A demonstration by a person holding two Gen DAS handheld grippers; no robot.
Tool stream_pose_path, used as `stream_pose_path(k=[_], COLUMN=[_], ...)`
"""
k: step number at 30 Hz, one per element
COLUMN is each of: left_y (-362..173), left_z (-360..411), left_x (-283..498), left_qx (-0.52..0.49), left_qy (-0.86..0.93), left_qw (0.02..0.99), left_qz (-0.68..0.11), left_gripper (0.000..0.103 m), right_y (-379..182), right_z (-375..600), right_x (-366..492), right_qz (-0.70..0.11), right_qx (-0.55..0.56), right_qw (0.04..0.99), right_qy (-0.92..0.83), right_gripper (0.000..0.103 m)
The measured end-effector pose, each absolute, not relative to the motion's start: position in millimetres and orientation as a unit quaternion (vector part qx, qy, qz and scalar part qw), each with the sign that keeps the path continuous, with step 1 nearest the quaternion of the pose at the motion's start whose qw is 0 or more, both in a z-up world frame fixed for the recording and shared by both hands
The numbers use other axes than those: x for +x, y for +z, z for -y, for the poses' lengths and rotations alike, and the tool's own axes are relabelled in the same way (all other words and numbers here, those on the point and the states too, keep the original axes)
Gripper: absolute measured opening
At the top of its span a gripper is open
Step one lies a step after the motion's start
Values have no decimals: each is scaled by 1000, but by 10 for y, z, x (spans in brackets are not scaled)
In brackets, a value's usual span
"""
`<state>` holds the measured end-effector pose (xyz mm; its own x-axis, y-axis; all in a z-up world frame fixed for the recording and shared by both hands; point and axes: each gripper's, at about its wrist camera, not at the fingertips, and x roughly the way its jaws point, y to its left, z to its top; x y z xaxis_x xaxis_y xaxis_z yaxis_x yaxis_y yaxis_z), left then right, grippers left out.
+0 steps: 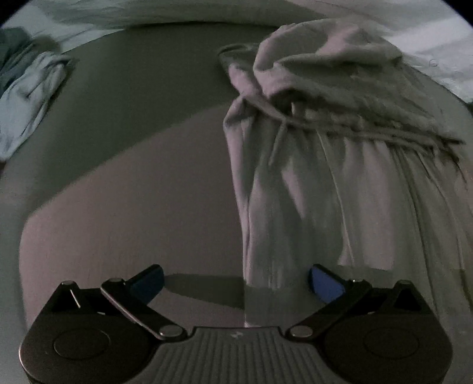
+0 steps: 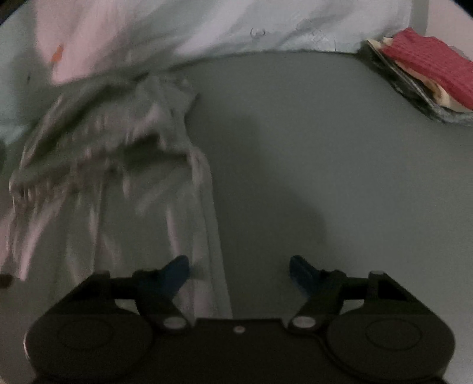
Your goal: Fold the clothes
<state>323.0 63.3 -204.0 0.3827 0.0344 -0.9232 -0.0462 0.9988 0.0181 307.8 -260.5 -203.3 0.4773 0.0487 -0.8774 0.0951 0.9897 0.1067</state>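
A pale grey garment with a gathered drawstring waistband [image 1: 325,165] lies spread on a grey surface [image 1: 133,177]. Its near edge reaches between the blue pads of my left gripper [image 1: 236,280], whose jaws stand wide apart and grip nothing. In the right wrist view the same garment [image 2: 118,177] is blurred and lies at the left. Its right edge runs just inside the left pad of my right gripper [image 2: 239,271], which is open over bare surface.
A light blue crumpled cloth [image 1: 26,97] lies at the far left. Pale bedding [image 2: 207,26] runs along the back. A stack of folded items topped by a red cloth [image 2: 428,68] sits at the back right.
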Motion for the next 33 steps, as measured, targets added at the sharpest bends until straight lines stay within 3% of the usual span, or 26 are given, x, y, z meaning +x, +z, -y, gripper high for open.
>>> stream_pose_path(k=[13,22,33], left_y=[-1977,-1980,-1926], left_z=[-699,-364,-208], left_x=[2540,2304,2326], left_qx=[-56,28,49], left_qy=[7,-75,-83], left_qw=[817,787,795], left_qz=[-573,-612,-600], left_gripper=[103,102,88], right_y=[-1980,-1943,-1911], right_z=[2519,2528,2371], right_x=[2293,2008,1918], right_qz=[-541,-550,-563], right_qx=[51,66,10], right_qw=[839,830,821], right_qy=[30,62,89], right_gripper=[71,72,68])
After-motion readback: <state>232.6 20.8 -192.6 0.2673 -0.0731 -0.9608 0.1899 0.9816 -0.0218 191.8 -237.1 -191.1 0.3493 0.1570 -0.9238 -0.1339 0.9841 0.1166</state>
